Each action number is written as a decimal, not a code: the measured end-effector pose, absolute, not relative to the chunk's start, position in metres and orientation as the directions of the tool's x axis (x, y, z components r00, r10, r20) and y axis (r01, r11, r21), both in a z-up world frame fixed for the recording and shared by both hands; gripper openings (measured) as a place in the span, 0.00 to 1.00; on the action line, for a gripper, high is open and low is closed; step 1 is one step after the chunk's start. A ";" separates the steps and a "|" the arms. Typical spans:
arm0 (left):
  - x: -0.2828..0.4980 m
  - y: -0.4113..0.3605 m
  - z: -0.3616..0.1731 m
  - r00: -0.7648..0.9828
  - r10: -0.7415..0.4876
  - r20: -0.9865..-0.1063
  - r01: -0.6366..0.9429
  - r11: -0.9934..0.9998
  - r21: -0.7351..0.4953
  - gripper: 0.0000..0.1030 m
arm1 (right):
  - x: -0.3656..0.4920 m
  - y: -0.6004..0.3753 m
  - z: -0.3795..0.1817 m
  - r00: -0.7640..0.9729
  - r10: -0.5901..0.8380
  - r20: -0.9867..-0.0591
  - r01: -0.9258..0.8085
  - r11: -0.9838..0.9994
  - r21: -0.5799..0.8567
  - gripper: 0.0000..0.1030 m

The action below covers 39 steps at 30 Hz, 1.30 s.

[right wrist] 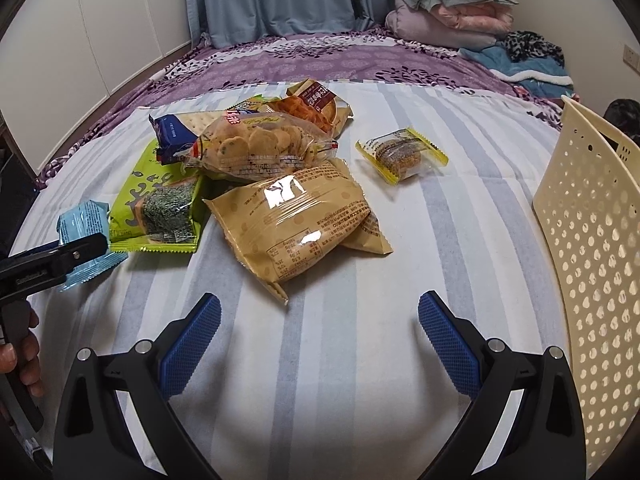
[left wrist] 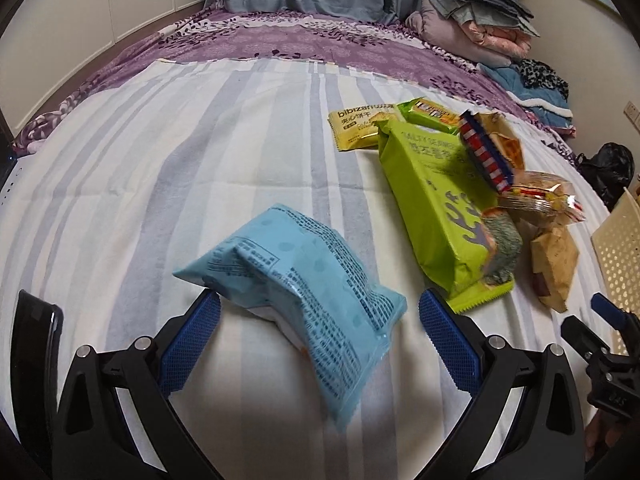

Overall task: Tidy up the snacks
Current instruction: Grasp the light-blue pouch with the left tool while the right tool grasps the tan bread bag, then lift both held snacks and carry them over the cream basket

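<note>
A light blue snack packet (left wrist: pixel 308 300) lies on the striped sheet between the wide-open fingers of my left gripper (left wrist: pixel 320 332); its corner rests on the left pad, not clamped. It also shows in the right wrist view (right wrist: pixel 82 232). My right gripper (right wrist: pixel 320 332) is open and empty, just short of a tan packet (right wrist: pixel 304 220). A snack pile sits beyond: a green seaweed bag (left wrist: pixel 436 208) (right wrist: pixel 160 204), a clear cookie bag (right wrist: pixel 256 148), a small yellow-edged cookie pack (right wrist: pixel 400 154), a yellow biscuit pack (left wrist: pixel 356 128). A cream perforated basket (right wrist: pixel 592 240) stands at right.
All lies on a bed with a striped sheet (right wrist: pixel 460 216) over a purple floral cover (right wrist: pixel 360 60). Folded blankets (right wrist: pixel 452 12) and clothes are piled at the far right. Curtains hang behind. The other gripper shows at the right edge of the left wrist view (left wrist: pixel 608 344).
</note>
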<state>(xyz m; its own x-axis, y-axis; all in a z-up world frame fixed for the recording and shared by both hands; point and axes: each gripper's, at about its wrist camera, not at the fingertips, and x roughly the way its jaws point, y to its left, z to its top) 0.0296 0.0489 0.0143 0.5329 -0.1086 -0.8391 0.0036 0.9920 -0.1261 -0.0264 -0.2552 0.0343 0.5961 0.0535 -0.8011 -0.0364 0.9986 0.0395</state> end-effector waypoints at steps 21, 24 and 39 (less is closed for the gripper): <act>0.061 0.066 0.012 0.560 -0.104 -0.822 0.024 0.994 -0.109 0.66 | 0.039 -0.245 0.030 0.554 0.144 -0.820 -0.164 0.984 0.062 0.95; 0.062 0.070 0.015 0.564 -0.113 -0.818 0.024 0.992 -0.121 0.64 | 0.046 -0.241 0.023 0.525 0.135 -0.840 -0.184 0.982 0.042 0.95; 0.044 0.068 0.041 0.605 -0.154 -0.781 0.050 0.987 -0.155 0.62 | 0.035 -0.244 0.022 0.568 0.105 -0.816 -0.140 0.990 0.029 0.78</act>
<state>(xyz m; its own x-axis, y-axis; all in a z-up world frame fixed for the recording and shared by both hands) 0.0436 0.0676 0.0410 0.6054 -0.1539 -0.7809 0.0505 0.9866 -0.1553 0.0352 -0.2444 0.0221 0.5684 0.1046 -0.8161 -0.1404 0.9897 0.0290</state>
